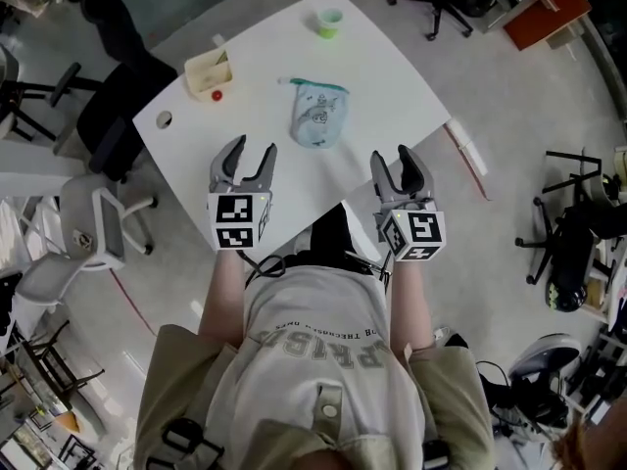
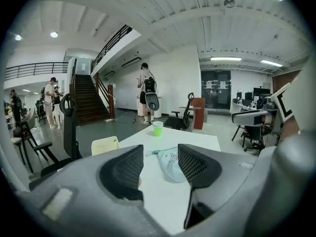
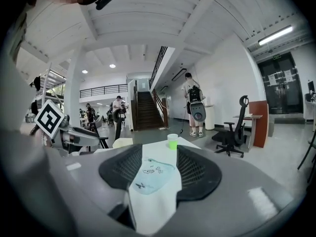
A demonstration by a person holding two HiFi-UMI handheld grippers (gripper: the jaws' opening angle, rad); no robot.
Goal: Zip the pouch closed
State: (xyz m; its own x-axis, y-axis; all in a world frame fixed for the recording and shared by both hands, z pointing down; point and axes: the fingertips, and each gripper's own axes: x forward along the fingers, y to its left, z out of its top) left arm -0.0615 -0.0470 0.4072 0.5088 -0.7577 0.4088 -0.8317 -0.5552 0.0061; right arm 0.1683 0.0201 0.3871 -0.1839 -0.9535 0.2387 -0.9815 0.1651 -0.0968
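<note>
Pouch [image 1: 318, 114] lies flat mid-bench [image 1: 392, 86], nothing touching it. Left gripper [image 1: 252, 149] hovers over the near-left edge and right gripper [image 1: 392, 155] over the near-right edge, both with fingers apart and empty. Green cup [image 1: 329, 22] sits near the far corner, beige box [image 1: 209, 72] by the left edge.

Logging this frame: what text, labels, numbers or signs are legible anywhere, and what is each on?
"RIS": large letters on the person's pale shirt, partly lost in folds.
"OR THESUCCES": small line beside them, uncertain and cut off.
On the light blue pouch: a dark drawing, no legible words.
On the left gripper and right gripper: square markers only, no letters.
The green sign above the far door: too small to read.
</note>
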